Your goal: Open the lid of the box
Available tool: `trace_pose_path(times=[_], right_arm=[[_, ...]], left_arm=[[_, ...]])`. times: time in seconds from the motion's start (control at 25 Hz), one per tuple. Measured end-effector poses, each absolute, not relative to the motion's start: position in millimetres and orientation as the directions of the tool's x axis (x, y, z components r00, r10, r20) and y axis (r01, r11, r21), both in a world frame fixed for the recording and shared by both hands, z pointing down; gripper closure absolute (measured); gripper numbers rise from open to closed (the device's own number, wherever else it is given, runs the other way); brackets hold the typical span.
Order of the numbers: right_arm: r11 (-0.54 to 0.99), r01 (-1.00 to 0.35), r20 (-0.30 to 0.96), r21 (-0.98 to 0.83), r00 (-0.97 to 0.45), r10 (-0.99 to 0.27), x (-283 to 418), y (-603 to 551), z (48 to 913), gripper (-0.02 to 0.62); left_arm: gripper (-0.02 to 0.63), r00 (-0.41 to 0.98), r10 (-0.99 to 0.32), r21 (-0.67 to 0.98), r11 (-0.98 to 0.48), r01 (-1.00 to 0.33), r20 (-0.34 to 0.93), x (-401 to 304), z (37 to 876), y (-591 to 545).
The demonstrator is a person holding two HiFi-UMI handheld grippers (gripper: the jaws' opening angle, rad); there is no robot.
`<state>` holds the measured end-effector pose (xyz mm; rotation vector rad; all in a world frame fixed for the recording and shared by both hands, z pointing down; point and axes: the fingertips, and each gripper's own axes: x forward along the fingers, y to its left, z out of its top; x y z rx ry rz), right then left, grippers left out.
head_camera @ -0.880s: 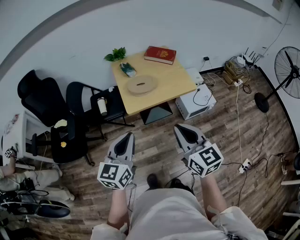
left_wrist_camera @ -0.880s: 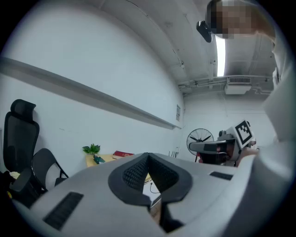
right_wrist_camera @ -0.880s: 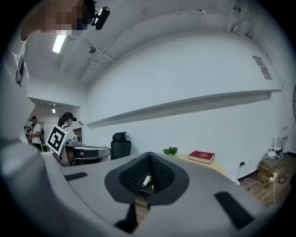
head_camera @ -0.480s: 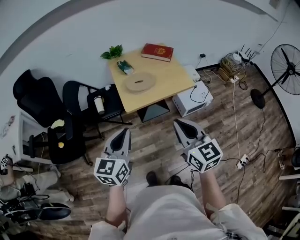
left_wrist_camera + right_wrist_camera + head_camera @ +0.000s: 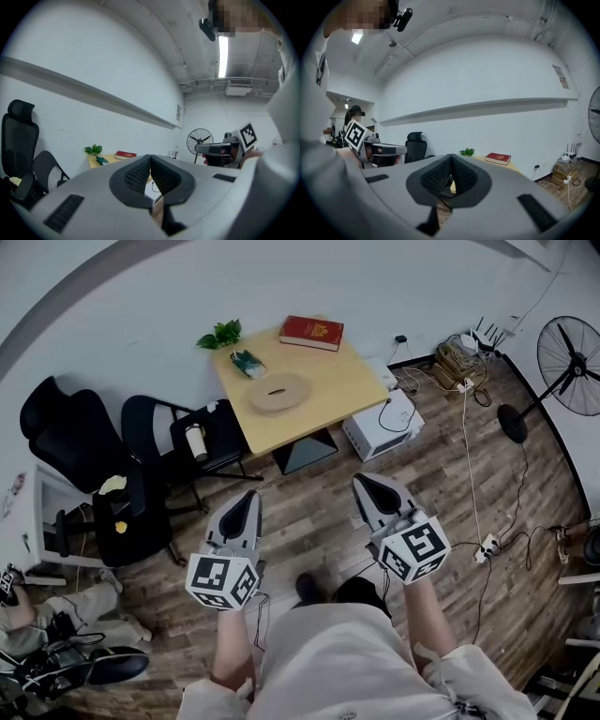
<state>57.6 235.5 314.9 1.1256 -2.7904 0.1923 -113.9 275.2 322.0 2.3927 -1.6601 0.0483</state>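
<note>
A flat red box lies closed at the far corner of a light wooden table against the wall. It also shows small in the left gripper view, red box, and in the right gripper view, red box. Both grippers are held over the wooden floor, well short of the table. My left gripper is shut with nothing between its jaws, as the left gripper shows in its own view. My right gripper is likewise shut and empty, as the right gripper shows in its own view.
On the table sit a round wooden disc, a small plant and a teal object. Black chairs stand left of it, one bearing a bottle. A white appliance, cables and a fan are on the right.
In the head view the table and the floor things have slid slightly up and left. Both grippers stay shut in front of the body, barely moved.
</note>
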Motion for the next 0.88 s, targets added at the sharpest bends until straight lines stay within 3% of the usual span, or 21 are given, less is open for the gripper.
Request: trace_pose_path(times=[0.88], right_arm=[[0.727, -0.678, 0.186, -0.112, -0.732, -0.655, 56.0, 206.1, 334.9, 0.595]], left_arm=[[0.597, 0.358, -0.913, 0.149, -0.334, -0.931, 0.195, -110.4, 338.2, 251.9]])
